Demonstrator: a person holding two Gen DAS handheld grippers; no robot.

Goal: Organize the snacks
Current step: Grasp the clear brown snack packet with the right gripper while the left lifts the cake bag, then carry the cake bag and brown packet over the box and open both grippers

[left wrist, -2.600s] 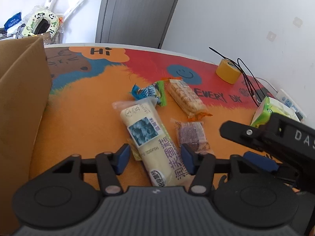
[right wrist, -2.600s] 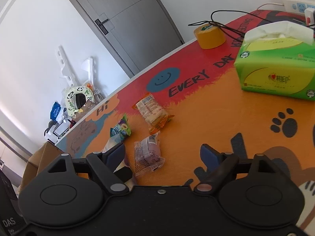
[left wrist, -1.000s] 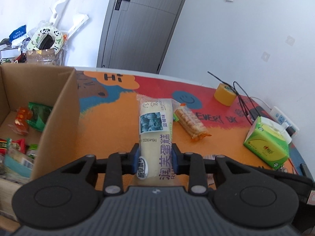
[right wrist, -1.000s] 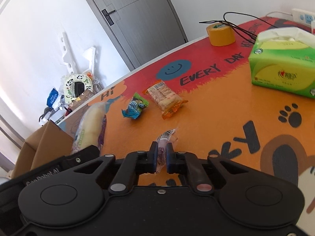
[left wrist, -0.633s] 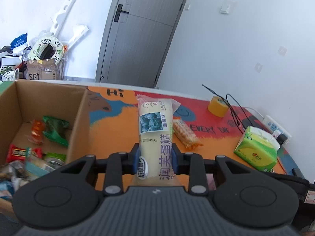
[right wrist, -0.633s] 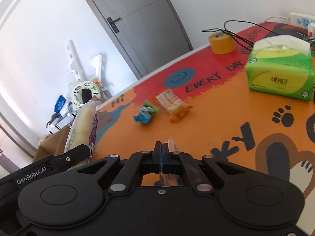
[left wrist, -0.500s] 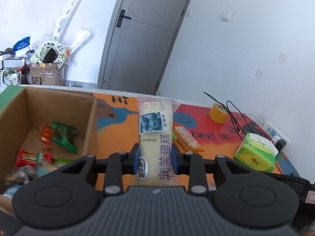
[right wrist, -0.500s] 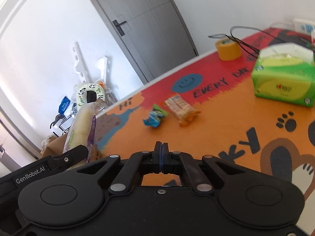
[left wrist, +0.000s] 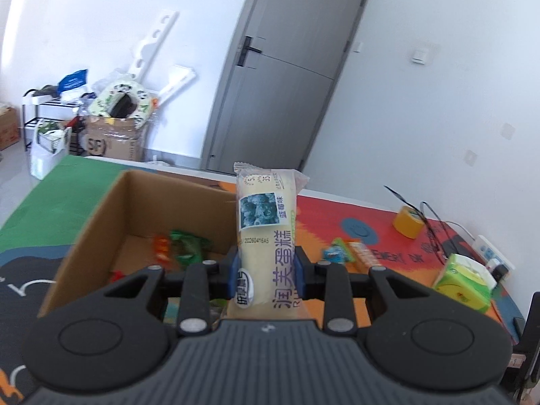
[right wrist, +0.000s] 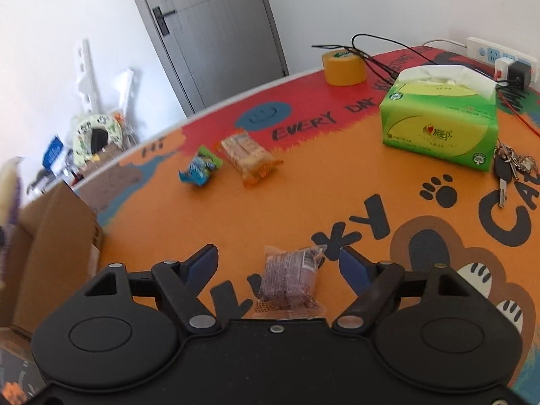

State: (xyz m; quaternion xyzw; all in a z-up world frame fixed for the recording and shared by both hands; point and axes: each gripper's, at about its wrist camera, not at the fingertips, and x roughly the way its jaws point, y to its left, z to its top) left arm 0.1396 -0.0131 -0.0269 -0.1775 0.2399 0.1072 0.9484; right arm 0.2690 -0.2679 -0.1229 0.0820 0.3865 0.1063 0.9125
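the left gripper [left wrist: 266,275] is clenching a long cream-coloured cake packet [left wrist: 266,233] near its lower end, so the packet is standing upright out of the jaws with its sealed top at twelve o'clock. it is being carried over the near edge of the open cardboard box [left wrist: 98,216], which is sitting at about ten o'clock from the pads and is already holding several wrapped snacks [left wrist: 182,244]; the high, firm hold probably serves to clear the box wall before a drop. the right gripper [right wrist: 278,268] is opening, its jaws standing wide apart, with a small purple-brown snack packet [right wrist: 290,278] lying flat on the orange table mat [right wrist: 303,199] between them, touched by neither pad. a blue candy wrapper [right wrist: 199,168] and a cracker packet [right wrist: 249,160] are waiting at eleven o'clock, well apart from the green tissue box [right wrist: 438,128] at two o'clock.
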